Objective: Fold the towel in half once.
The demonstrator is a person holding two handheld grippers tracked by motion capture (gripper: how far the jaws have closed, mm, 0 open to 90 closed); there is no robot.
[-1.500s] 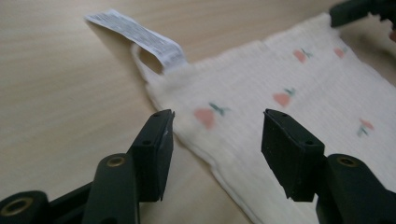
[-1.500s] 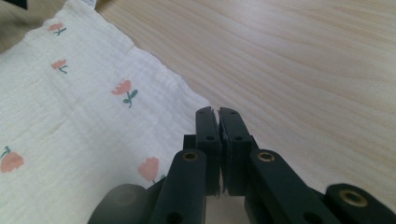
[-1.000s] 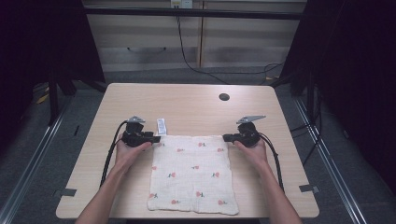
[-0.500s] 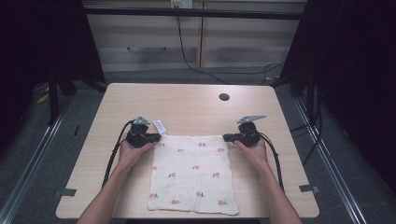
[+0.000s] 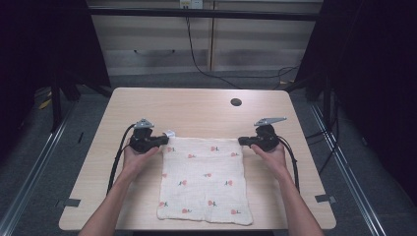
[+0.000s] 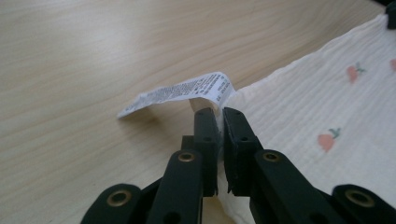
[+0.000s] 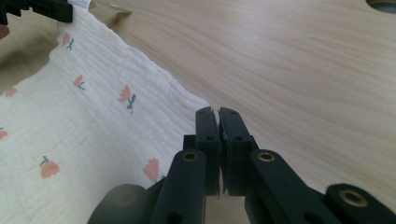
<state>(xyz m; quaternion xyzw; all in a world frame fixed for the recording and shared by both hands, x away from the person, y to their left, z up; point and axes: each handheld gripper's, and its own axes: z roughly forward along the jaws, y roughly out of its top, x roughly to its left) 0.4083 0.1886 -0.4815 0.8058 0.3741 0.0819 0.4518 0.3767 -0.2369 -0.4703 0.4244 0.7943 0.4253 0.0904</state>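
My high view looks down from above; both gripper views sit close, sharing the cloth [image 5: 205, 179] with it.

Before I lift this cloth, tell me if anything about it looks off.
Nothing serious: the cloth lies flat and square on the table. Its care label curls outward at the far left corner, right beside the left gripper, whose fingers pinch that corner.
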